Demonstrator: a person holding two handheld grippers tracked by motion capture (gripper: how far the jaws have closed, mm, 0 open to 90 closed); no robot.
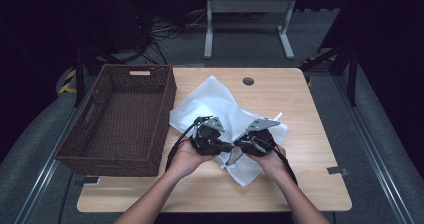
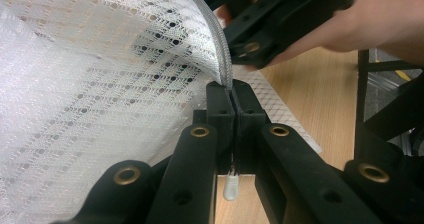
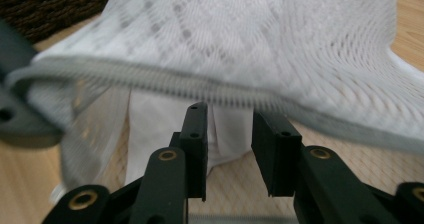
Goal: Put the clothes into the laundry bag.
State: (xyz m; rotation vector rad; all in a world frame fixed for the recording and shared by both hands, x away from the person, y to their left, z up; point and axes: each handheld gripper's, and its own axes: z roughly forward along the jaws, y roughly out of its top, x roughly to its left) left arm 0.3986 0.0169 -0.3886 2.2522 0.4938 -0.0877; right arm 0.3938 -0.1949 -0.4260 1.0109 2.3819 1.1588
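A white mesh bag (image 1: 210, 101) with a grey zipper edge lies crumpled on the wooden table (image 1: 305, 134). My left gripper (image 1: 223, 146) is shut on that zipper edge (image 2: 223, 59), its jaws (image 2: 232, 91) pressed together with the mesh (image 2: 100, 84) rising from them. My right gripper (image 1: 239, 147) faces it from the right, tips nearly meeting the left one's. In the right gripper view its jaws (image 3: 232, 113) stand apart just under the lifted zipper band (image 3: 150, 81), and nothing is pinched between the pads. The mesh bag (image 3: 250, 34) hangs behind them.
A dark brown wicker basket (image 1: 167, 109) stands at the table's left, close to the bag. A round cable hole (image 1: 248, 81) sits near the far edge. Bare wood lies to the right and in front of the hands. A desk frame (image 1: 247, 14) stands on the floor beyond.
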